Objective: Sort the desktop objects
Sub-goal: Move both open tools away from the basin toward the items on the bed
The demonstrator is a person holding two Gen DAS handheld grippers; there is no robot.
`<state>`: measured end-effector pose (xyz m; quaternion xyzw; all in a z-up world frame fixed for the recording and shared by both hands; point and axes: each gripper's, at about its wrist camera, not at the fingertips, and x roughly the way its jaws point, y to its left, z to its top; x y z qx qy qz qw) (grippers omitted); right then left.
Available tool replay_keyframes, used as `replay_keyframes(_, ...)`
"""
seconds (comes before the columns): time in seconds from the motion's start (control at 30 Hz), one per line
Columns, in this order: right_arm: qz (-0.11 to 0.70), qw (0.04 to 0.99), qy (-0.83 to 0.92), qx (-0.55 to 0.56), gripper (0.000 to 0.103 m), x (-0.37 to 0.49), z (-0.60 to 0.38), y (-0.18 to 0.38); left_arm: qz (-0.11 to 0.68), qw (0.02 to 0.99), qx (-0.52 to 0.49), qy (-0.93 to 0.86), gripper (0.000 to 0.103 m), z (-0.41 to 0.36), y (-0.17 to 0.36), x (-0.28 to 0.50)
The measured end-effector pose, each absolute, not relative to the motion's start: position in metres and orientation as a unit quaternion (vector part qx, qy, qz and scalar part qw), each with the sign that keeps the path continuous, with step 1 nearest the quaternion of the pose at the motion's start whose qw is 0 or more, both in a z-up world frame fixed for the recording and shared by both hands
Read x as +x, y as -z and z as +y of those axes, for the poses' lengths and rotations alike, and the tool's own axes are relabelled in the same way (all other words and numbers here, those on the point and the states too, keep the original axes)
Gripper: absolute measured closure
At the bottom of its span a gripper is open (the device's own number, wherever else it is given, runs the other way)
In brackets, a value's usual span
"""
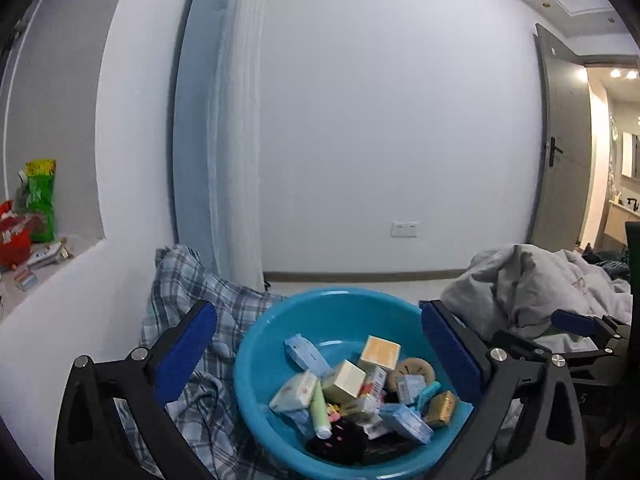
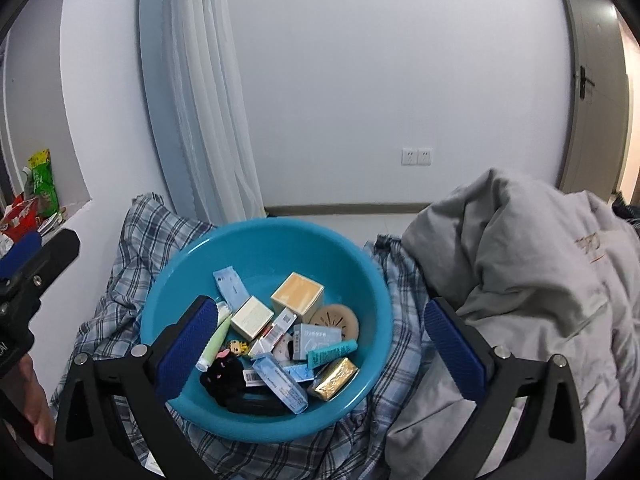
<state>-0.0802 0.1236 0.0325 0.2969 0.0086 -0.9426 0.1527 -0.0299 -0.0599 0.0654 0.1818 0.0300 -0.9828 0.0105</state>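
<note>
A blue plastic basin point(image 1: 256, 344) point(image 2: 360, 264) rests on a plaid cloth and holds several small items: little boxes, a pale green tube point(image 2: 216, 340), a gold foil packet point(image 2: 335, 378), a round tan disc point(image 2: 340, 318) and a black plush toy point(image 2: 222, 376). My left gripper point(image 1: 316, 356) is open and empty, its blue pads on either side of the basin. My right gripper point(image 2: 316, 348) is open and empty, the left pad over the basin's near left side, the right pad beyond its right rim. The right gripper also shows in the left wrist view point(image 1: 572, 322).
A plaid cloth point(image 2: 120, 280) lies under the basin. A grey garment point(image 2: 540, 280) is heaped on the right. A ledge at left carries snack bags point(image 1: 40, 200) and small packets. A white curtain point(image 2: 208, 120) hangs behind. A door point(image 1: 564, 140) stands open at right.
</note>
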Motion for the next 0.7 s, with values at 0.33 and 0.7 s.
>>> replay_keyframes(0.33,-0.008,0.157,0.936,0.314,0.000,-0.062,0.135,-0.026,0.005,0.025,0.205,0.978,0.000,-0.048,-0.043,0.008)
replay_keyframes(0.7,0.034,0.127,0.929,0.347,0.000,0.010,0.133,0.009,-0.014,0.005,0.292,0.956,0.000,-0.028,0.011,0.055)
